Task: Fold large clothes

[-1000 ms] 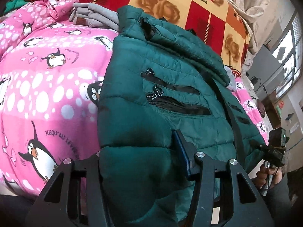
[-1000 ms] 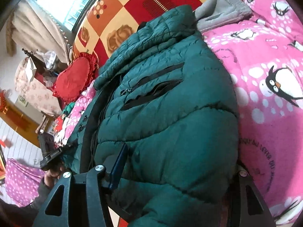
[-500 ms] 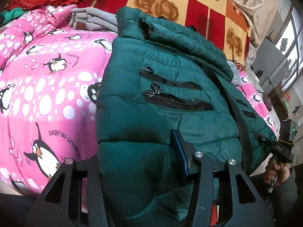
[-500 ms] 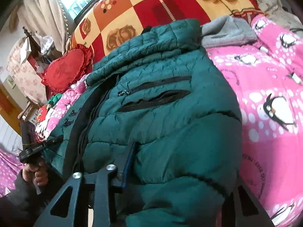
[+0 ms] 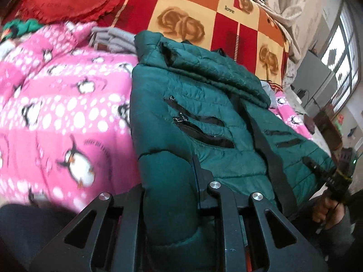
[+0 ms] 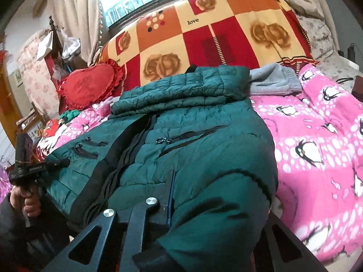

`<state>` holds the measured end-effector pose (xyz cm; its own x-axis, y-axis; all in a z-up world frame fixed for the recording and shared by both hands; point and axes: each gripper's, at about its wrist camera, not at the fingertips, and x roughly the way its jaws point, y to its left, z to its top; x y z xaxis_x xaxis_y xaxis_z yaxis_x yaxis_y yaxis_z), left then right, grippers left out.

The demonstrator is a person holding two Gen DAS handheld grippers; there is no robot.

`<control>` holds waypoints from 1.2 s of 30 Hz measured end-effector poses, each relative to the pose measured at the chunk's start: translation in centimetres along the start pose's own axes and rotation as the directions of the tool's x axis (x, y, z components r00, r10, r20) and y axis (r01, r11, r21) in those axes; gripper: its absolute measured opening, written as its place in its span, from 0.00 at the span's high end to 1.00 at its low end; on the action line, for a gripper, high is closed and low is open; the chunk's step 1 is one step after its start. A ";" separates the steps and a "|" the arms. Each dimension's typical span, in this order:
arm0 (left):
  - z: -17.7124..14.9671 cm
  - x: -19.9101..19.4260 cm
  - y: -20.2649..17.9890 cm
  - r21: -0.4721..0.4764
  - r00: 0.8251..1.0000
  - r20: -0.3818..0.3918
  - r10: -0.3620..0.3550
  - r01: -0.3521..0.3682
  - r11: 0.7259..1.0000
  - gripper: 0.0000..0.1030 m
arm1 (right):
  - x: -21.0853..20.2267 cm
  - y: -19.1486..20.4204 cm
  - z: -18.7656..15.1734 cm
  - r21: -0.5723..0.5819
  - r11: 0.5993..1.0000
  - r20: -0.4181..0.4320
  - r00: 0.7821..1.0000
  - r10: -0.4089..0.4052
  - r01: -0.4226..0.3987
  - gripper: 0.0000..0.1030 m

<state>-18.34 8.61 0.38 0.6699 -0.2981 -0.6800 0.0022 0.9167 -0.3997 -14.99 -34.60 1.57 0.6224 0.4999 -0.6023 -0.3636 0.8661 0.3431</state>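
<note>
A dark green puffer jacket (image 5: 204,104) lies front up on the pink penguin blanket (image 5: 56,104), hood toward the headboard. It also shows in the right wrist view (image 6: 192,140). My left gripper (image 5: 168,181) is shut on the jacket's left hem corner, fabric bunched between the fingers. My right gripper (image 6: 217,195) is shut on the right hem corner. Each gripper appears in the other's view: the right one (image 5: 329,176) at the far hem, the left one (image 6: 38,165) likewise.
A folded grey garment (image 6: 272,81) lies by the hood. A red heart cushion (image 6: 88,86) and a red-orange checked blanket (image 6: 204,36) lie at the bed head. A cabinet and window (image 5: 335,63) are on the left wrist view's right.
Both grippers have pulled back and lifted the hem, still gripping it. The jacket's lower part has bunched more between the fingers, and more of the headboard end shows.
</note>
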 end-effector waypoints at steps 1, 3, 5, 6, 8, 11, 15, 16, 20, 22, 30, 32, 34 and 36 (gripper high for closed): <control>-0.2 -0.5 0.3 -0.019 1.000 -0.005 -0.014 0.014 1.000 0.85 | -0.3 0.3 -0.2 -0.001 1.000 -0.005 1.000 -0.010 0.010 0.84; -0.6 -1.5 0.8 -0.042 0.999 -0.007 -0.032 0.032 0.999 0.85 | -1.2 1.0 -0.7 0.000 1.000 -0.003 1.000 -0.020 0.020 0.84; -0.9 -2.5 0.7 -0.039 1.000 0.003 -0.027 0.027 0.999 0.85 | -2.3 1.7 -1.1 0.004 1.000 -0.001 1.000 -0.009 0.009 0.84; -1.1 -3.0 0.6 -0.034 1.000 0.006 -0.022 0.023 0.999 0.85 | -2.6 1.9 -1.2 0.003 1.000 0.000 1.000 -0.008 0.008 0.84; -1.4 -3.9 0.5 -0.028 1.000 0.010 -0.019 0.019 0.999 0.86 | -3.4 2.4 -1.6 0.005 1.000 -0.006 1.000 -0.007 0.007 0.84; -1.9 -5.3 0.3 -0.011 1.000 0.022 -0.012 0.012 1.000 0.85 | -4.4 2.8 -2.0 0.012 1.000 -0.007 1.000 -0.008 0.008 0.84; -2.4 -6.8 -0.2 0.016 0.999 0.041 -0.003 0.002 1.000 0.85 | -5.6 3.5 -2.3 -0.016 0.999 -0.005 0.999 -0.046 0.046 0.84; -2.5 -7.2 -0.4 0.023 0.999 0.045 -0.004 0.003 1.000 0.85 | -5.9 3.8 -2.4 -0.027 0.998 -0.004 0.998 -0.057 0.057 0.84; -2.9 -8.3 -0.4 0.020 0.998 0.056 -0.019 0.018 1.000 0.85 | -7.0 4.4 -2.5 -0.044 0.997 0.010 0.998 -0.067 0.068 0.84; -3.0 -8.7 -0.2 0.012 0.997 0.066 -0.031 0.030 0.999 0.85 | -7.4 4.3 -2.5 -0.035 0.998 0.015 0.998 -0.057 0.057 0.84; -3.0 -8.4 0.3 -0.034 0.995 0.073 -0.064 0.067 0.997 0.85 | -7.0 3.4 -2.6 0.023 1.000 -0.006 1.000 -0.012 0.012 0.84; -2.8 -8.4 0.0 -0.023 0.995 0.076 -0.063 0.065 0.998 0.85 | -7.0 3.8 -2.4 0.002 1.000 -0.001 1.000 -0.029 0.029 0.84; -2.6 -8.4 -0.3 -0.018 0.995 0.076 -0.069 0.071 0.997 0.85 | -7.1 4.0 -2.2 -0.004 0.999 0.005 0.999 -0.038 0.038 0.84; -2.2 -8.6 -0.5 -0.012 0.994 0.081 -0.073 0.075 0.997 0.85 | -7.3 4.0 -1.8 -0.003 0.999 0.018 0.999 -0.046 0.047 0.84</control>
<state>-25.70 10.14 5.06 0.7259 -0.3419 -0.5969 0.0429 0.8885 -0.4568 -22.21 -34.80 6.02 0.6508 0.4591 -0.6047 -0.3363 0.8884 0.3126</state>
